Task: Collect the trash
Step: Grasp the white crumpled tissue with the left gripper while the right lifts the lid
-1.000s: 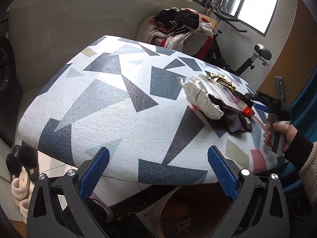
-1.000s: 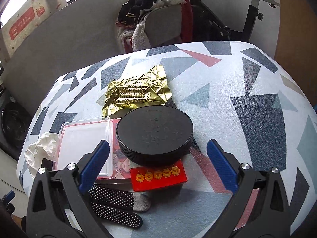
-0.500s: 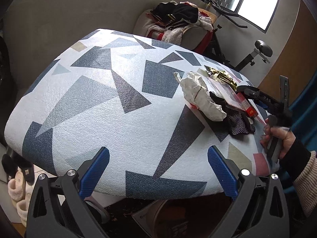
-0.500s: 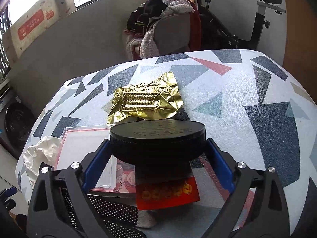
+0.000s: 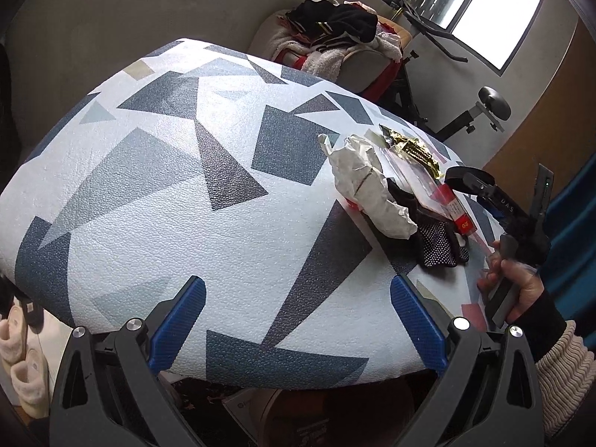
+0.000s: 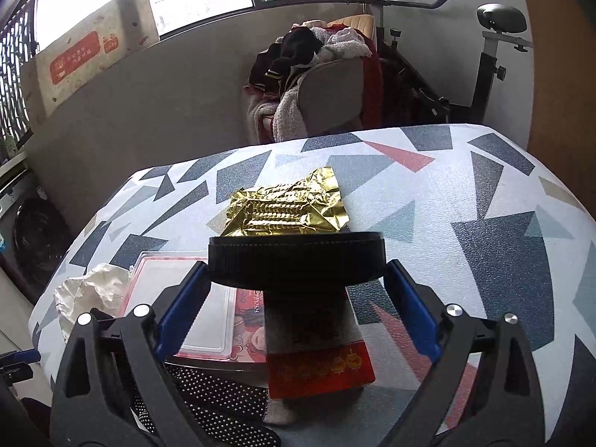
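Observation:
My right gripper (image 6: 296, 270) is shut on a black round lid (image 6: 296, 257) and holds it level, just above the red packet (image 6: 320, 368). Behind the lid lies a gold foil wrapper (image 6: 287, 210). To the left are a clear plastic box (image 6: 178, 305) and crumpled white paper (image 6: 93, 294). A black dotted glove (image 6: 208, 402) lies in front. In the left wrist view a hand holds the right gripper (image 5: 484, 190) at the table's right side, beside the crumpled paper (image 5: 368, 186) and glove (image 5: 437, 247). My left gripper (image 5: 298, 285) stands open over the table's near edge, nothing between its fingers.
The patterned table (image 5: 186, 186) is bare on its left half. A round bin (image 5: 298, 417) stands below the near edge, and slippers (image 5: 22, 365) lie on the floor at left. Behind the table are a chair piled with clothes (image 6: 316, 74) and an exercise bike (image 6: 491, 37).
The right gripper closed on the black lid and lifted it off the red packet, tilting to a flatter angle. The left gripper moved forward a little over the table's edge.

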Available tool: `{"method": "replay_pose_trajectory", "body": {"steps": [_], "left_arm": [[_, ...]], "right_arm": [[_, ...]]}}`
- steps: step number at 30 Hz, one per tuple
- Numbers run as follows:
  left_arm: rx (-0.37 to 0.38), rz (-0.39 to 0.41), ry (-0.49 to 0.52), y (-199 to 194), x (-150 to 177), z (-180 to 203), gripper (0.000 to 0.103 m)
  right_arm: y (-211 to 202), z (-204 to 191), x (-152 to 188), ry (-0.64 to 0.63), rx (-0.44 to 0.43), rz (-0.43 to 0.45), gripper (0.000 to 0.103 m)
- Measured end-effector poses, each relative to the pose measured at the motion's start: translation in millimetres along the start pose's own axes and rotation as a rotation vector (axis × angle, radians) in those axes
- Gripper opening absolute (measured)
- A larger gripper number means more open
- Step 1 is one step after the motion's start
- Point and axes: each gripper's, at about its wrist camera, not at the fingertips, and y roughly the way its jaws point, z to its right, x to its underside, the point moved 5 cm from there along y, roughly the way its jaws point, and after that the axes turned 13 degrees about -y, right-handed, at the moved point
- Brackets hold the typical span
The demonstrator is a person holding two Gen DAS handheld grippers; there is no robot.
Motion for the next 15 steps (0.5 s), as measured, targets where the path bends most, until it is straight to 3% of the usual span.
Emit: {"method": "replay_pose_trajectory", "body": {"steps": [12,14,15], "left_arm": [[0.196,-0.011,-0.149,45.8,-56.4,50.3,0.096],[0.226,-0.022,-0.167,58.9,-63.2,56.2,0.087],[0.196,-0.025,-0.172,65.9,-65.8,55.5,0.082]], "right_arm": [[-2.2,-6.1,-0.5,-0.026,-0.004,0.011,0.092],[-1.5,-5.7,-0.3,-0.021,-0.010,0.007,0.092],[-1.2,-5.5,0.2,-0.017,-0.011,0.004,0.092]]}}
